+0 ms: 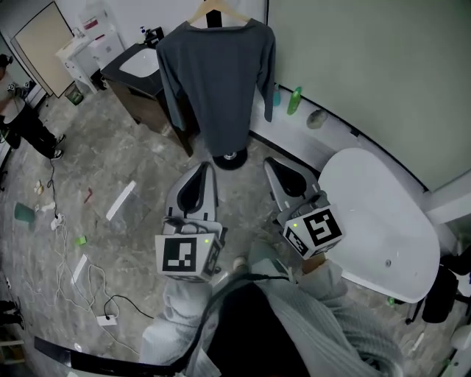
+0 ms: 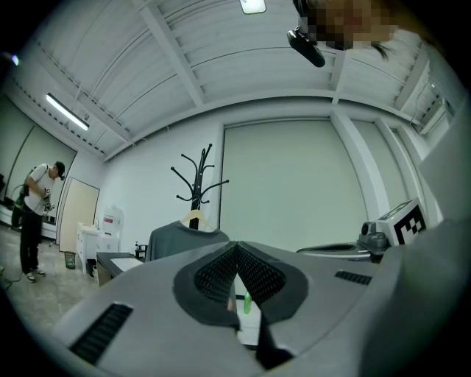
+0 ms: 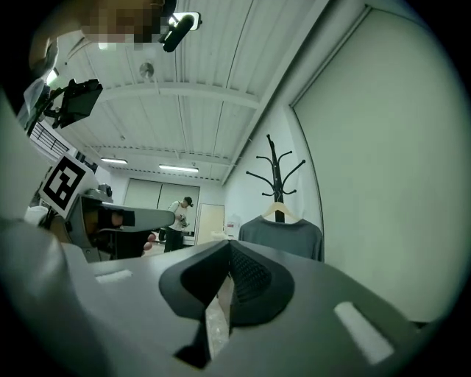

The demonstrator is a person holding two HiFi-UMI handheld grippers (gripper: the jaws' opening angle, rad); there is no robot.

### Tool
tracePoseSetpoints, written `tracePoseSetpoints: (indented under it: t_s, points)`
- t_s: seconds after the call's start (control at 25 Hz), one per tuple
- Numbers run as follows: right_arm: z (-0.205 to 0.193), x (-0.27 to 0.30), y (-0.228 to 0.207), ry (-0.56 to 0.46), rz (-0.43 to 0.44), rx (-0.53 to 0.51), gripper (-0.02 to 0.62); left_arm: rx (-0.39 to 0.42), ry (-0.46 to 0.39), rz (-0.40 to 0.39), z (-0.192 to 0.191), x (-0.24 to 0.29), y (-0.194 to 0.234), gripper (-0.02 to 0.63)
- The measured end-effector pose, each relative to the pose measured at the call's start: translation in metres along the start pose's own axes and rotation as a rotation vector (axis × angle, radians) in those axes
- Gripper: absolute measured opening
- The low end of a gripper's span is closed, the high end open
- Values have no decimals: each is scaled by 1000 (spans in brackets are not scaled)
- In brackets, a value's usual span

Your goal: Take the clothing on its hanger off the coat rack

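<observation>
A dark grey long-sleeved top hangs on a wooden hanger from the black coat rack, whose round base stands on the floor. The same top shows in the left gripper view, and the top and hanger in the right gripper view. My left gripper and right gripper are held side by side below the top, short of it. Both are shut with nothing between the jaws.
A white bathtub lies to the right, with bottles on a ledge along the wall. A dark vanity with a white sink stands left of the rack. Cables and litter lie on the floor; a person stands far left.
</observation>
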State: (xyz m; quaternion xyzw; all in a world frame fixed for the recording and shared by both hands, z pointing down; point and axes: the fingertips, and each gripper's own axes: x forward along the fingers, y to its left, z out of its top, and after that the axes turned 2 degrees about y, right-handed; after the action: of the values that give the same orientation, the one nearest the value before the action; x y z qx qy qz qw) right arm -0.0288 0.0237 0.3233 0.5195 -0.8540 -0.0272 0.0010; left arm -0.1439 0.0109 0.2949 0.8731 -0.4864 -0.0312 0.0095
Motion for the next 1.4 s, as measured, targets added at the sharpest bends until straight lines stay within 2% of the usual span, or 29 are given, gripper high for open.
tracePoseSetpoints:
  t_s: [0.12,0.36,0.64,0.8,0.88,1.0,1.2,1.4]
  points:
    - [-15,41,-28,18,-20,10,2,-2,11,-13,-17,41,25,5]
    - [-24,147,-103,-19,-28,-11,2,35,13,-8,-31,153,80,5]
    - [8,279,-205,-73,2,-72,2,63,-35,29,5,309,139,5]
    - [37,335,-253,-95,30,-105,2,86,-48,47,32,375,157,5]
    - [45,352,-269,-95,33,-111,2,84,-58,51,39,393,163,5]
    - [46,374,-285,-87,27,-106,2,68,-5,62,34,412,179,5]
    - [39,415,-301,-82,7,-110,3,61,-43,45,34,449,212,5]
    - [47,422,-305,-96,-19,-124,3,81,-47,23,39,456,218,6]
